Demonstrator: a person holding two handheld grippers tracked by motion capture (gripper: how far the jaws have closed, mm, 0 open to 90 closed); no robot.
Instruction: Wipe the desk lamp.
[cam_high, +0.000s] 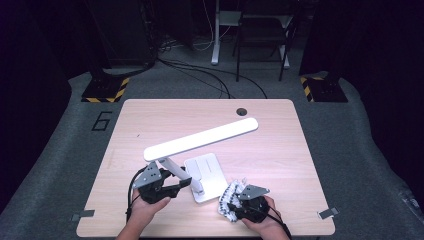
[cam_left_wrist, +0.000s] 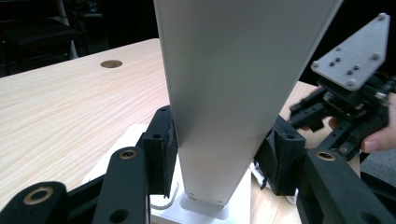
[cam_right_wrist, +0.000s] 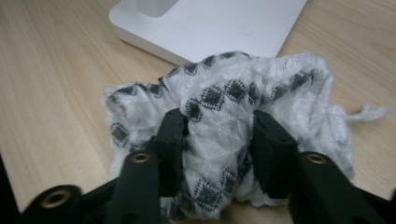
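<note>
Gripping the flat white metal arm of a white desk lamp (cam_left_wrist: 224, 102), the left gripper (cam_high: 167, 188) is clamping its black fingers (cam_left_wrist: 161, 156) against both edges of that arm, just above the hinge where it is meeting the lamp's white rectangular base (cam_high: 209, 172). The lamp's long white light bar (cam_high: 200, 139) is slanting up and away beyond the fingers, over the pale wooden desk (cam_high: 150, 120).

The right gripper (cam_right_wrist: 215, 140) is closing its fingers (cam_right_wrist: 271, 144) on a crumpled white knitted cloth with dark grey diamond patterns (cam_right_wrist: 224, 98); the fabric is bunching up between the two fingers and spilling out on either side of them. The cloth is lying on the desk, right in front of the near corner of the lamp base and apparently touching it; the high view is showing it (cam_high: 231, 199) just ahead of the right hand (cam_high: 262, 220).

Judging by this, the work is looking like wiping the lamp. The steadying hold on the arm is in place and the cloth is gathered in the fingers, so the preparation seems done. Lifting the cloth off the desk and rubbing it over the base, arm and light bar is what is appearing to remain; no surface is being wiped yet
</note>
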